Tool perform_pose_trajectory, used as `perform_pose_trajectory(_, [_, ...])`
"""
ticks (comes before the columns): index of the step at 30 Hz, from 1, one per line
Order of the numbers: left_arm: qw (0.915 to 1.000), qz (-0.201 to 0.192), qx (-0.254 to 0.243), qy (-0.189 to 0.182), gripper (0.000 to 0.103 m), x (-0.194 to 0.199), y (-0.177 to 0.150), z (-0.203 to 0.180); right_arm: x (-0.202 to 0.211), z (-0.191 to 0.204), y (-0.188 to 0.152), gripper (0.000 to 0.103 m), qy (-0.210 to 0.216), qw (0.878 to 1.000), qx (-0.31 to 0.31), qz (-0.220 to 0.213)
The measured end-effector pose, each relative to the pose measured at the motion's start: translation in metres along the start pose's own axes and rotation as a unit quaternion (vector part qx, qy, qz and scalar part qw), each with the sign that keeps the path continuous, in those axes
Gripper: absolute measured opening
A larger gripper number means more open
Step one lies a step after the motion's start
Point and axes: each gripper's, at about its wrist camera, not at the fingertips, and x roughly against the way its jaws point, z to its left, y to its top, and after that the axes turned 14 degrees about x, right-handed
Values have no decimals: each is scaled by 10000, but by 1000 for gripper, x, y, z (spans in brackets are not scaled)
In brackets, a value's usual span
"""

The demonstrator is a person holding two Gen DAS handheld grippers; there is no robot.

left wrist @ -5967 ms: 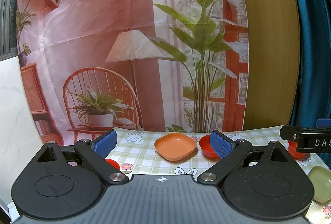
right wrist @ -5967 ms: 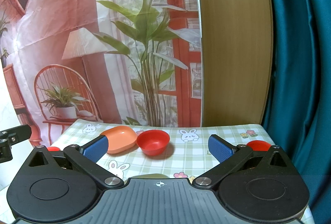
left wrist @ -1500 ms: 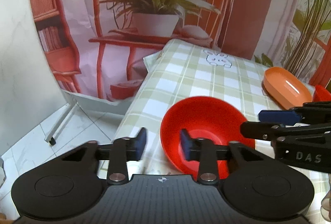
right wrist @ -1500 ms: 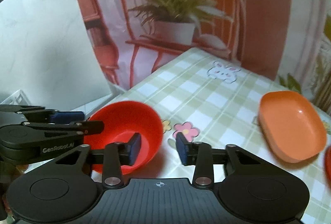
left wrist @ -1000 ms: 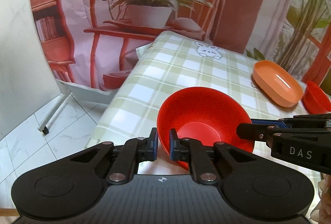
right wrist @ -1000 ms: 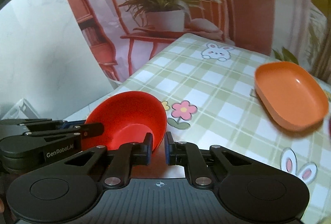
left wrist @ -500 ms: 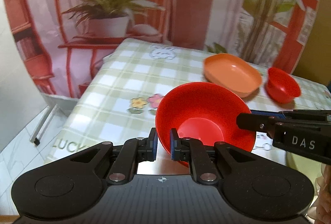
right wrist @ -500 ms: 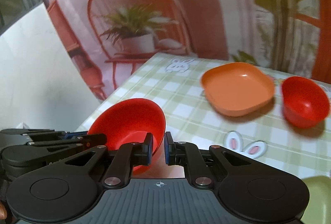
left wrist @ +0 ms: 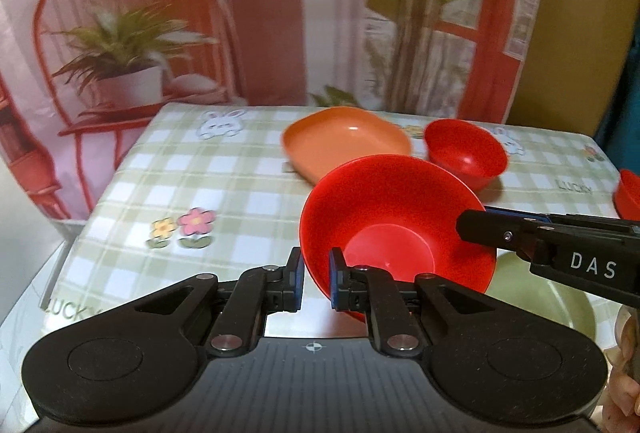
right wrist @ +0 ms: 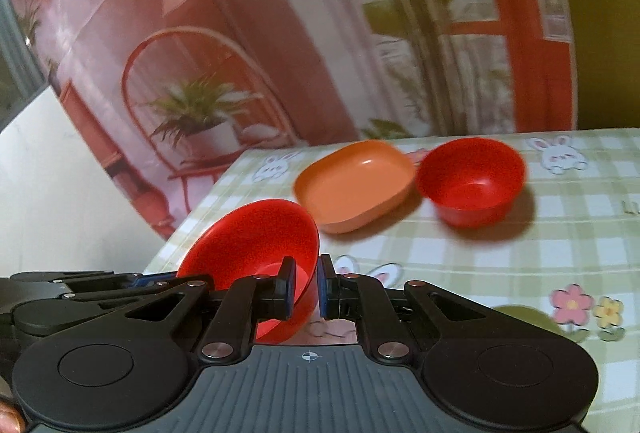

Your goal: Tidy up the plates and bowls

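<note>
A red bowl (left wrist: 392, 229) hangs tilted above the checked tablecloth, held from both sides. My left gripper (left wrist: 316, 281) is shut on its near rim. In the left wrist view my right gripper (left wrist: 478, 219) reaches in from the right and pinches the opposite rim. In the right wrist view the same bowl (right wrist: 256, 237) sits in my right gripper (right wrist: 306, 287), with the left gripper (right wrist: 156, 279) coming in from the left. An orange plate (left wrist: 344, 141) and a second red bowl (left wrist: 464, 153) stand behind. A pale green plate (left wrist: 540, 297) lies under the held bowl's right side.
The table (left wrist: 224, 169) has its left edge close to the held bowl, with floor beyond. Another red dish (left wrist: 628, 193) shows at the right border. A printed backdrop hangs behind the table. Part of a hand (left wrist: 624, 373) is at the lower right.
Both grippers closed on the red bowl's rim, lifted it and carried it rightward from the table's left edge toward the orange plate and second red bowl.
</note>
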Motion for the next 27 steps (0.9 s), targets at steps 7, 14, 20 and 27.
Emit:
perform_pose_trajectory(7, [9993, 32, -307, -188, 14, -10, -5, -41, 21, -44, -7, 11, -194, 9991, -325, -210])
perform_pose_trajectory(14, [9973, -84, -654, -320, 15, -25, 6, -76, 20, -81, -2, 11, -436, 9970, -531, -346])
perform_pose_trajectory(20, [9967, -60, -675, -450, 14, -51, 23, -95, 6, -106, 10, 11, -627, 9958, -543, -383])
perform_pose_trajectory(27, [9952, -4, -750, -626, 14, -91, 51, -106, -17, -137, 29, 11, -874, 9940, -556, -358])
